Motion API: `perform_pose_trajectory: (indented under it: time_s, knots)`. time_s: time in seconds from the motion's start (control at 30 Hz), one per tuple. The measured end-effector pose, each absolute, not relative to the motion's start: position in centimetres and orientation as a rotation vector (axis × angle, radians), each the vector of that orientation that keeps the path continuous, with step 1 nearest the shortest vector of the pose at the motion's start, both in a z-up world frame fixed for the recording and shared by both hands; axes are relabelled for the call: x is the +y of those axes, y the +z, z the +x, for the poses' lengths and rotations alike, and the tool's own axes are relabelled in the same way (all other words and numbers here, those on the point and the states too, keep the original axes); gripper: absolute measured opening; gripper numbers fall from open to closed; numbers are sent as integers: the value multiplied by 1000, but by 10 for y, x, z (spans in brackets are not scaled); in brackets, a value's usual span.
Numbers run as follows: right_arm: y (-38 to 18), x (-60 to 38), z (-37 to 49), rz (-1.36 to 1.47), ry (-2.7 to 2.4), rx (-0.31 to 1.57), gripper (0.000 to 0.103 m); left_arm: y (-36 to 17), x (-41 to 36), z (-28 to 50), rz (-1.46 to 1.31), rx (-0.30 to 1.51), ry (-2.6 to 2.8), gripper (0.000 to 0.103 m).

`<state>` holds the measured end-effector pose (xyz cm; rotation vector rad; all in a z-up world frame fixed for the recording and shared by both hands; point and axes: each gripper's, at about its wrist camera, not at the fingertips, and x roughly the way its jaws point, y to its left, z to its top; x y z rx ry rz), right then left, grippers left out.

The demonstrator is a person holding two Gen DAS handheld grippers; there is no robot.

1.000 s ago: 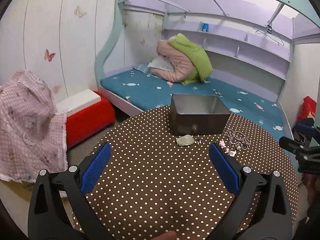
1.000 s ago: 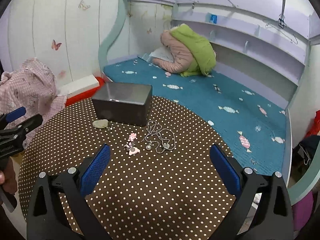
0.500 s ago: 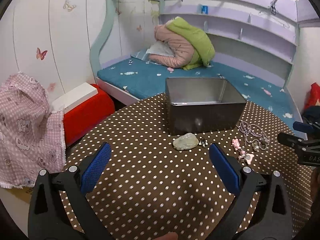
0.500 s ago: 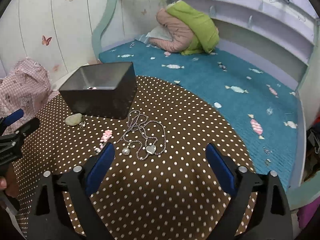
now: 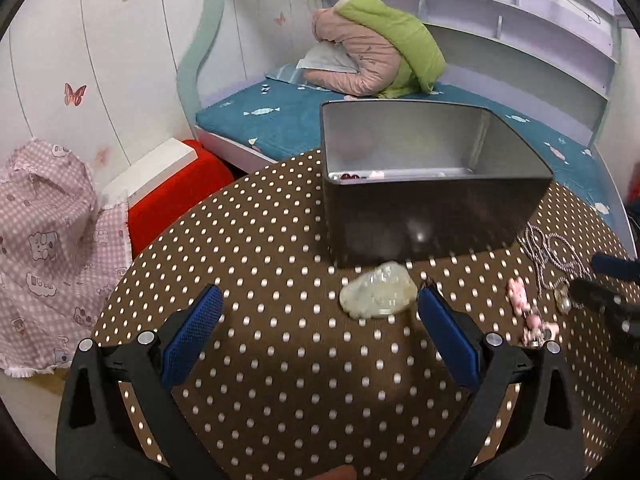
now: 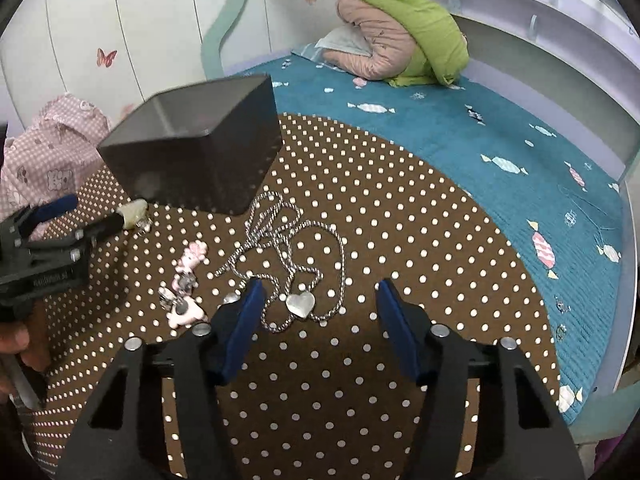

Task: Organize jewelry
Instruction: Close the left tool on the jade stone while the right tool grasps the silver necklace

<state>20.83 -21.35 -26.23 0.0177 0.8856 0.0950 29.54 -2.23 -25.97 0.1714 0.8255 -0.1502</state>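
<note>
A round table with a brown dotted cloth (image 5: 280, 364) carries an open dark metal box (image 5: 432, 216) with small pieces inside. A pale green jade pendant (image 5: 378, 296) lies in front of it, between my left gripper's (image 5: 320, 306) open fingers and close to the right one. Pink charm pieces (image 5: 528, 312) and silver chains (image 5: 552, 252) lie further right. In the right wrist view my right gripper (image 6: 320, 294) hangs over the tangled chains (image 6: 288, 240). Its jaws are closing, and the heart pendant (image 6: 301, 303) lies between them untouched. The left gripper (image 6: 92, 214) shows beside the jade pendant (image 6: 134, 212).
Behind the table is a bed with a teal cover (image 6: 480, 140) and a heap of pink and green jackets (image 5: 376, 60). A red-and-white box (image 5: 172, 188) and a pink checked cloth (image 5: 44, 248) stand left. The table's edge (image 6: 532, 320) curves close on the right.
Both grippers have come down and forward towards the table. The jade pendant now sits between the left fingers. The right jaws have narrowed around the heart pendant.
</note>
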Motion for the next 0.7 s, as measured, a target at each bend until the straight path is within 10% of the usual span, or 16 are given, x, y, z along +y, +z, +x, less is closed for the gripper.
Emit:
perform_pose_trajectory:
  time_s: [0.37,0.7]
  knots:
    - [-265,-210,205,-38,99,876,26,-273,-28,316,182,909,-136,95]
    - [-264,-198,203,-62,123,872,21,-271,-27,291,122,897,-243,37]
